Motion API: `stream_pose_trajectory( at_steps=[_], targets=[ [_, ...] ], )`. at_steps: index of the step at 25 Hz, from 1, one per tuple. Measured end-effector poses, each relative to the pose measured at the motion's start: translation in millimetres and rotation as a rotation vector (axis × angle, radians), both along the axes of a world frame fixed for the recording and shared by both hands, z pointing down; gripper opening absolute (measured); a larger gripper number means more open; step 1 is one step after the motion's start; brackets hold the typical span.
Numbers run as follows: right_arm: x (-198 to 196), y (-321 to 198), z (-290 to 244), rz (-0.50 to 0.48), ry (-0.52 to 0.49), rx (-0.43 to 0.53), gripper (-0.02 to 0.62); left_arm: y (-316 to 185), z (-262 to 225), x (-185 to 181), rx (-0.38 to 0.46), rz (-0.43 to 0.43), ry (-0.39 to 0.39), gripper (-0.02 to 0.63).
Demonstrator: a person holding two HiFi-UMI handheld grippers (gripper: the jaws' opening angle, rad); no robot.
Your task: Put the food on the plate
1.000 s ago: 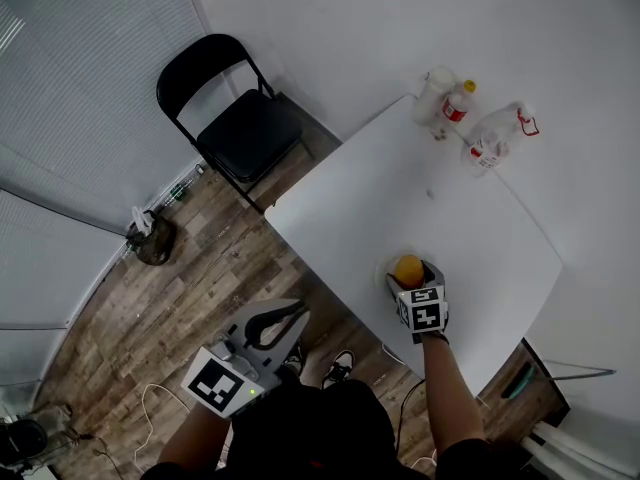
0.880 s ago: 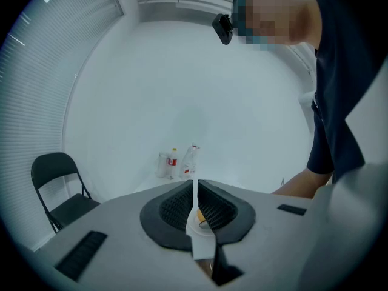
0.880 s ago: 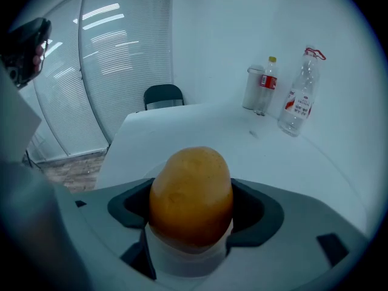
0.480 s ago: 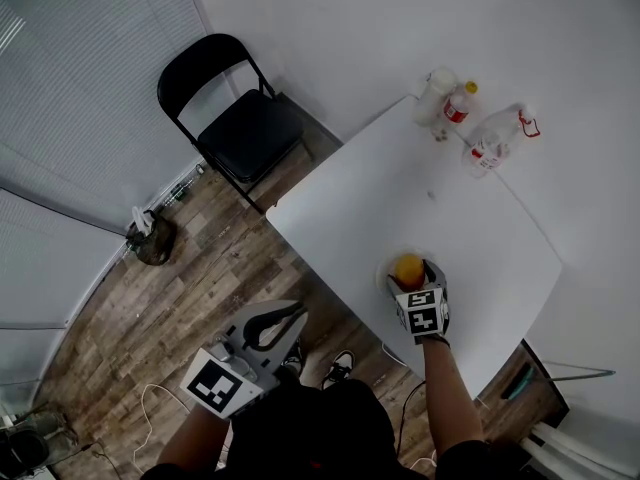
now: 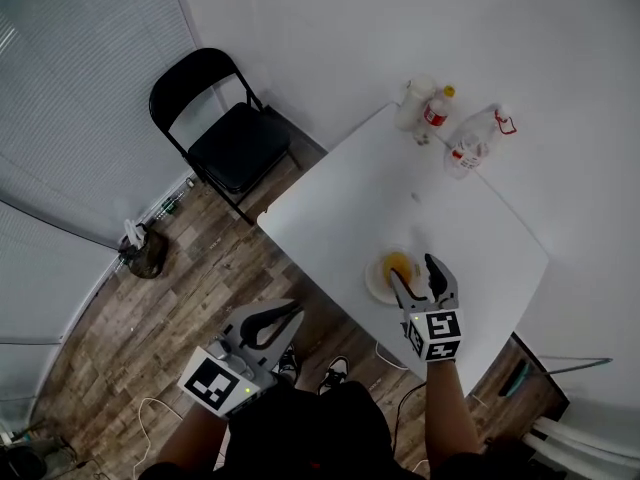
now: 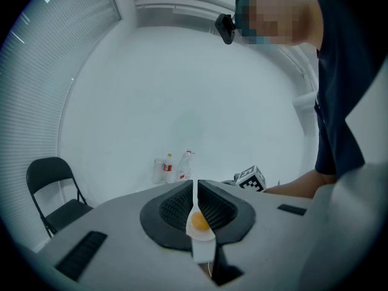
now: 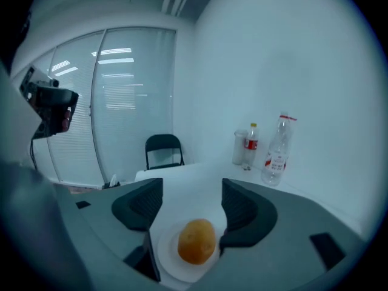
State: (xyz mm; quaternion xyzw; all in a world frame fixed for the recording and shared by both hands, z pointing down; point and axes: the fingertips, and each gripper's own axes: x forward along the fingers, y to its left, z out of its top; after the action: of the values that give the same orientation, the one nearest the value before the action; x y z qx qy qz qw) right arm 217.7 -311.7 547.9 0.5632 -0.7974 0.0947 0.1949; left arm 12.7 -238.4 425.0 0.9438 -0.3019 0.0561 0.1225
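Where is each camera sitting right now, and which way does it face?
Head view: on the person's head, looking steeply down on table, chair and floor; both forearms, left gripper and right gripper show.
Left gripper view: on the left gripper, jaws shut, facing the table; the person's torso shows.
Right gripper view: on the right gripper, jaws closing on nothing, facing plate and bottles.
Shared: both gripper views show the food.

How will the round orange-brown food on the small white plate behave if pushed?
The round orange-brown food looks egg-shaped with no flat side, so it would probably roll. The small white plate seems shallow, so its rim may not stop it.
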Motion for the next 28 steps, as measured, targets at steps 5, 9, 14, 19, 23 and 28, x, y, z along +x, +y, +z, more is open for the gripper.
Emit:
stream_pose_trajectory(
  at_steps=[5,9,14,19,23,28],
  targets=[
    [-1.9,30.2,-74.7,0.036,-0.047,0.162,0.214,3.7,-15.7,4.5,0.076,0.035,-0.008,0.043],
    [1.4,59.8,-115.7,0.065,-0.025,0.259,0.129,6.5,-34.7,8.8,0.087,0.043,0.011,0.041],
    [6.8,98.3,-169.2,0.091,-0.045,0.393,0.044,9.1,-56.7,16.2,0.175,0.078,0.006,0.041],
    [13.4,129.7,-206.2,0.115,-0.017,0.467,0.021,22.9,-71.7,32.1,0.204,0.118,0.024,0.041],
    [19.9,141.2,-216.0,0.142,-0.004,0.474,0.021,29.2,-81.0,39.2,0.217,0.132,0.039,0.041],
    [21.6,146.9,-214.6,0.155,-0.006,0.458,0.021,36.5,-89.5,38.8,0.229,0.147,0.056,0.043]
  ],
)
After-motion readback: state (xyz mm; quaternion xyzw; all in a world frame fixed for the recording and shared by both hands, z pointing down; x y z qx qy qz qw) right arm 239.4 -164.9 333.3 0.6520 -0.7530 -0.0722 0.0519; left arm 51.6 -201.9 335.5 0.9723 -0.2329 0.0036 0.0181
